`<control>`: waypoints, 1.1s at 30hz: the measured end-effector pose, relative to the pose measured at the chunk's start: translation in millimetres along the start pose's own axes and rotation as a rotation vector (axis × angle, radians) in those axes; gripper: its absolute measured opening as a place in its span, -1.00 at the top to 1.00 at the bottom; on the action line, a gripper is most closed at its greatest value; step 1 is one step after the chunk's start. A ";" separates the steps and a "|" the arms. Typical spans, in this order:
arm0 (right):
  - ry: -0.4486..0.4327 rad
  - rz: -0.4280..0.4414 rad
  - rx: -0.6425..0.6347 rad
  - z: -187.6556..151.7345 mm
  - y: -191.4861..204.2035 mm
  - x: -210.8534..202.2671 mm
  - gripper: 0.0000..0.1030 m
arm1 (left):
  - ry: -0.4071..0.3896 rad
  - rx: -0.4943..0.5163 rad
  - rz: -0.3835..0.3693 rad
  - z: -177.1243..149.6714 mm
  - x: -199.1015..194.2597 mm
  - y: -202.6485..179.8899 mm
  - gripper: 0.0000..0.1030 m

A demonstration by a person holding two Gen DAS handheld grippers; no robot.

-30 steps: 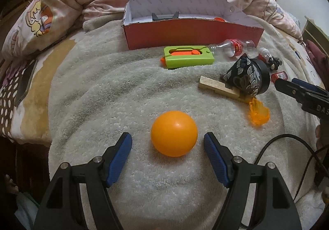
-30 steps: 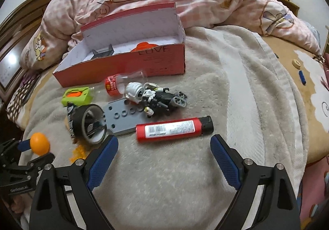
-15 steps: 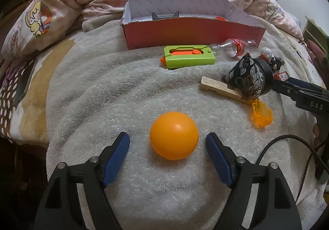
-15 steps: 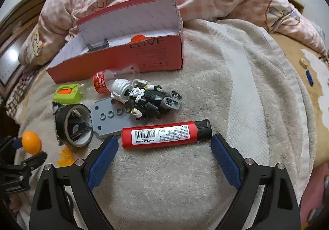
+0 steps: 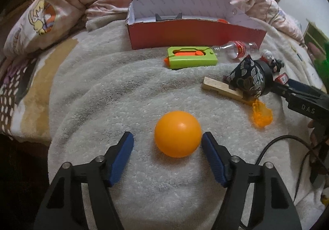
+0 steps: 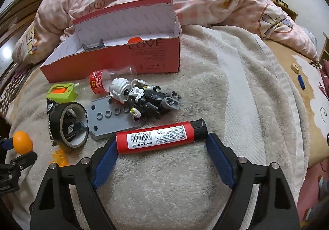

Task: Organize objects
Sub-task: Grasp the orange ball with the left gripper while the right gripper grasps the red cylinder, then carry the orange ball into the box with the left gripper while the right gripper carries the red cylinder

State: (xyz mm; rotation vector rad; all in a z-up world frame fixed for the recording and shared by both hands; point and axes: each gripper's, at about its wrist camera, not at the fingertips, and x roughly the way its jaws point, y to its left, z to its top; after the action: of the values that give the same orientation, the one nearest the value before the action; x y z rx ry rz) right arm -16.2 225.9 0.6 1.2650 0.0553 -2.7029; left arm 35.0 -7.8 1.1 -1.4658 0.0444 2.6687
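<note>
Orange ball (image 5: pixel 178 134) now touches one pad of the spread left gripper (image 5: pixel 167 143); the spread right gripper (image 6: pixel 161 148) has closed in around the red lighter (image 6: pixel 159 137). Beyond the ball, the red box (image 5: pixel 193 32) holds what may be a grey part (image 5: pixel 168 17).

Legible markings:

1. Red box (image 6: pixel 115 61), front wall, at 12 o'clock from the right wrist camera: the word "LOVE" in dark print; the finer lines beneath it are too small to read.
2. Red cylinder (image 6: pixel 156 139), white label: a barcode and the brand "XINHAI", printed upside down in this view; the digits are not legible.
3. Right gripper (image 5: pixel 296 94), body at 3 o'clock in the left wrist view: letters "DAS".
4. Bottle (image 6: pixel 102 82), red label: print unreadable.
</note>
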 end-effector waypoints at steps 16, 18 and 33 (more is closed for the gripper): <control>-0.012 0.009 0.001 -1.9 -1.2 -0.5 -0.66 | -0.024 0.039 0.015 -1.7 -5.8 -9.5 0.26; -0.012 0.007 0.000 -2.2 -1.2 -0.7 -0.66 | -0.024 0.036 0.010 -1.6 -5.8 -8.8 0.26; -0.093 0.103 -0.039 -1.3 14.3 -34.4 -0.65 | -0.029 0.011 -0.029 11.1 -12.1 -4.9 0.26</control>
State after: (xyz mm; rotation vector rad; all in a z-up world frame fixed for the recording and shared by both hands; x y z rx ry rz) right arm 8.7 216.2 26.5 1.0983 0.0311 -2.6548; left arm 32.5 -3.0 17.4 -1.4126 0.0349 2.6617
